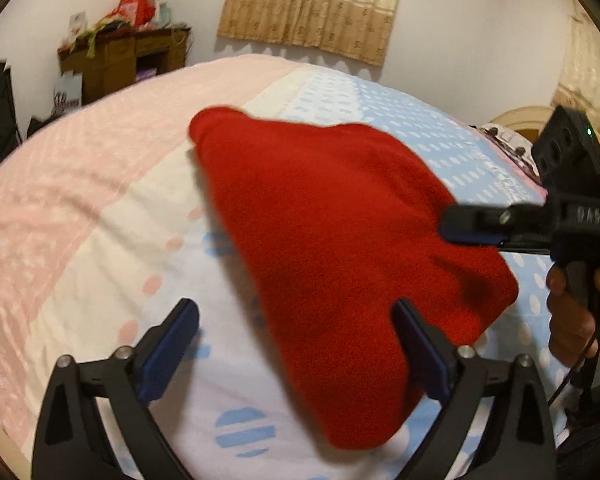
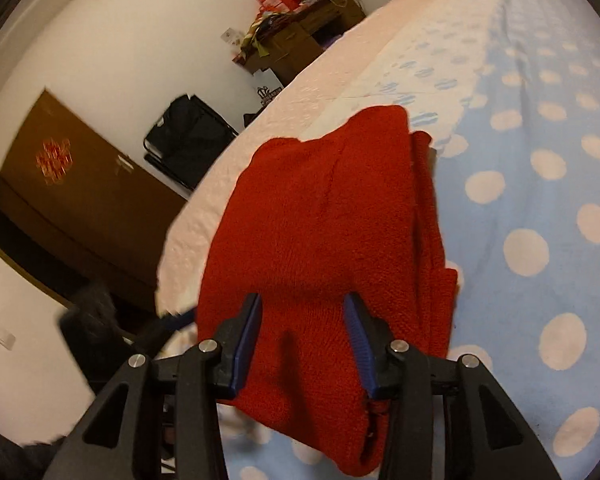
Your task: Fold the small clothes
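Jaws of the left gripper (image 1: 296, 344) were seen spread wide, nothing pinched between them, with the folded red knit garment (image 1: 340, 248) lying just ahead and partly over the right-hand finger. Those of the right gripper (image 2: 302, 340) were half parted around a bunched fold of the garment (image 2: 324, 232); whether the pads pressed on it could not be told. The garment was draped across the bed (image 1: 80, 208), on its blue dotted sheet (image 2: 540, 200), near the pink blanket (image 1: 40, 184).
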{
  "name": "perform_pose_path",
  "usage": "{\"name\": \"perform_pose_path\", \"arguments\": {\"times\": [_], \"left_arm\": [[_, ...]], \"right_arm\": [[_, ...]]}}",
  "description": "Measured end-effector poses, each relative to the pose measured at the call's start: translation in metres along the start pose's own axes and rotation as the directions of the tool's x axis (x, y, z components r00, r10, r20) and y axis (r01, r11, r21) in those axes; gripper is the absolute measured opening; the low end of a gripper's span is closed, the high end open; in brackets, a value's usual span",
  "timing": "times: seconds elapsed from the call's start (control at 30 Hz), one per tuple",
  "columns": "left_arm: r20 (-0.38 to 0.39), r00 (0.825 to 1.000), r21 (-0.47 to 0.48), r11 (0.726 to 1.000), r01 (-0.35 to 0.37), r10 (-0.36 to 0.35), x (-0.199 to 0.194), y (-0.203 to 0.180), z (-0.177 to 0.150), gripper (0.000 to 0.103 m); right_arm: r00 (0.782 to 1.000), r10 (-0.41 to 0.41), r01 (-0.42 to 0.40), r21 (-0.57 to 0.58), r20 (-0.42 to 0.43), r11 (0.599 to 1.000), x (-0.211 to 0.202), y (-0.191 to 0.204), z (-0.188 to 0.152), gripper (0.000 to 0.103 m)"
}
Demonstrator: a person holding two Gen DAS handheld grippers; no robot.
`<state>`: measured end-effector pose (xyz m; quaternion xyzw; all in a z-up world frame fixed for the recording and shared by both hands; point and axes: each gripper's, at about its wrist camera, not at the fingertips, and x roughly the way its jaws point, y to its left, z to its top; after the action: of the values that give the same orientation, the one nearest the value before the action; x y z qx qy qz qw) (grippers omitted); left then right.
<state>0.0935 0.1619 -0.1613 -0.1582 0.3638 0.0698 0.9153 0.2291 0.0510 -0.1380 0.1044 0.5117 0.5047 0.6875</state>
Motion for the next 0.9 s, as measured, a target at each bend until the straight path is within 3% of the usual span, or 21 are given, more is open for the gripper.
{"name": "perform_pose_path", "arguments": {"times": [0.1, 0.23, 0.37, 0.47, 0.53, 0.6, 0.63, 0.9], "left_arm": [[-0.005, 1.0, -0.032, 0.999, 0.025, -0.025, 0.002, 0.007, -0.006, 0.102], [-0.009, 1.0, 0.002, 1.0, -0.001, 0.001, -0.005, -0.004, -0.007, 0.102], [0.0, 0.999, 0.037, 0.999, -0.04, 0.04, -0.021, -0.016, -0.004, 0.102], [0.064, 0.996, 0.063, 0.996, -0.063, 0.059, -0.045, -0.024, 0.002, 0.102], [0.114, 0.991, 0.071, 0.995, -0.072, 0.064, -0.06, -0.029, 0.01, 0.102], [0.159, 0.985, 0.071, 0.995, -0.075, 0.063, -0.074, -0.033, 0.018, 0.102], [0.182, 0.982, 0.072, 0.995, -0.072, 0.058, -0.082, -0.035, 0.021, 0.102], [0.272, 0.962, 0.107, 0.993, -0.055, 0.024, -0.11, -0.048, 0.036, 0.103]], "right_arm": [[1.0, 0.015, -0.015, 0.011, 0.015, 1.0, -0.004, -0.005, -0.002, 0.043], [0.998, 0.006, -0.007, 0.022, 0.055, 1.0, -0.016, -0.003, -0.011, 0.043], [0.99, -0.079, 0.074, 0.045, 0.119, 0.996, -0.047, 0.001, -0.021, 0.045], [0.98, -0.104, 0.1, 0.034, 0.171, 0.994, -0.073, 0.016, -0.028, 0.046], [0.962, -0.17, 0.173, 0.005, 0.212, 0.985, -0.089, 0.031, -0.034, 0.06], [0.927, -0.257, 0.278, -0.04, 0.272, 0.96, -0.103, 0.053, -0.042, 0.066], [0.913, -0.279, 0.315, -0.082, 0.297, 0.945, -0.109, 0.067, -0.046, 0.066], [0.864, -0.31, 0.425, -0.244, 0.396, 0.872, -0.126, 0.126, -0.07, 0.066]]}}
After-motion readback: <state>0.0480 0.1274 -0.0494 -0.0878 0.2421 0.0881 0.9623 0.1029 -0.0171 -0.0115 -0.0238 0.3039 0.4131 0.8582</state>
